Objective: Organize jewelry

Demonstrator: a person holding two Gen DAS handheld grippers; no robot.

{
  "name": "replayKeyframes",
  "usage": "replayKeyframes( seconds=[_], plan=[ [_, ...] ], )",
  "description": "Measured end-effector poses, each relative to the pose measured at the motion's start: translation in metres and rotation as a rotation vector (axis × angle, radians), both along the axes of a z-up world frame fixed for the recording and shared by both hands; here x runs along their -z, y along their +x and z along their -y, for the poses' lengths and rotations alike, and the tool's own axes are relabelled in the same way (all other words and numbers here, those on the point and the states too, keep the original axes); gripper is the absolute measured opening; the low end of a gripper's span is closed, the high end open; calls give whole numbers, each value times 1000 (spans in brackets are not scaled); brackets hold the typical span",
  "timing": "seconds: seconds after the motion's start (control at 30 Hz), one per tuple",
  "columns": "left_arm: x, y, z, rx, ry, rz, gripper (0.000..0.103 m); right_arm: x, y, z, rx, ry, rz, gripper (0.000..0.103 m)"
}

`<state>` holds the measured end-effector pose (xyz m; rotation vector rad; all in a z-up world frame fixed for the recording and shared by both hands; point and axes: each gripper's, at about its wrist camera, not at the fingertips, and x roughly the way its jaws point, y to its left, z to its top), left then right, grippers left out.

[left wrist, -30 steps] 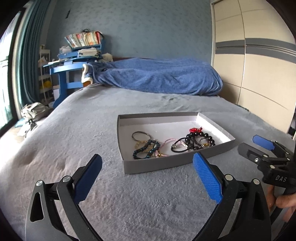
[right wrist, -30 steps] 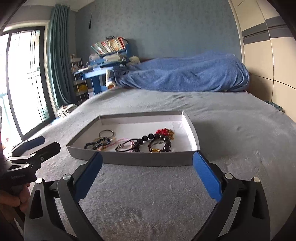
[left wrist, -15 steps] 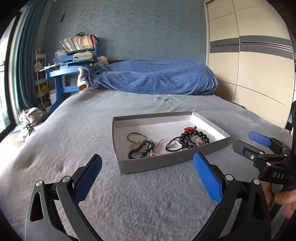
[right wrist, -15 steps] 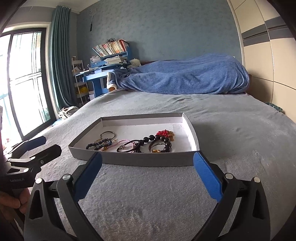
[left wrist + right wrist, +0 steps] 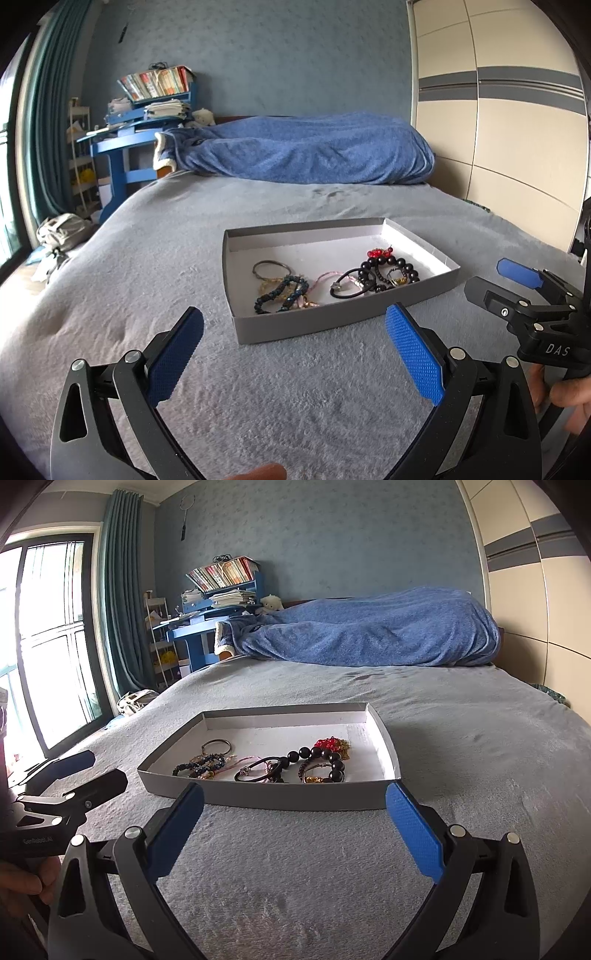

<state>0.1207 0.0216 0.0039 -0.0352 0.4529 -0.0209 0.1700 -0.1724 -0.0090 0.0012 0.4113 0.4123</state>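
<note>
A shallow grey cardboard tray (image 5: 314,321) (image 5: 295,799) lies on the grey bed cover. Inside it are a dark blue bead bracelet (image 5: 280,293) (image 5: 201,764), a thin metal ring (image 5: 269,267) (image 5: 217,745), a pink cord (image 5: 325,277), a black hair tie (image 5: 349,286) (image 5: 256,771), a black bead bracelet (image 5: 388,271) (image 5: 325,760) and a red bead charm (image 5: 378,253) (image 5: 328,743). My left gripper (image 5: 295,343) stands open in front of the tray's near left corner. Just short of the tray's near wall, my right gripper (image 5: 295,823) is open too. Both hold nothing.
A rumpled blue blanket (image 5: 306,151) (image 5: 373,631) lies at the head of the bed. A blue desk (image 5: 122,147) stacked with books stands at the far left, a wardrobe (image 5: 517,129) on the right. A window (image 5: 48,638) and curtain are at the left. A bag (image 5: 62,229) lies on the floor.
Both views have risen and tilted slightly, so the tray sits a little lower and nearer the fingertips. The jewelry in the tray has not moved. Both grippers stay open.
</note>
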Motion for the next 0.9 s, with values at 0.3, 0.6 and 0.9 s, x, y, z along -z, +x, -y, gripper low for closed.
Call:
replayKeyframes(
  seconds=[0.3, 0.6, 0.9],
  plan=[
    [3, 2, -1, 0, -5, -4, 98, 1, 0, -1, -2, -1, -2, 97],
    [5, 3, -2, 0, 1, -12, 98, 2, 1, -1, -3, -1, -4, 97],
    [6, 2, -3, 1, 3, -16, 98, 4, 1, -2, -5, -1, -7, 97]
  ],
)
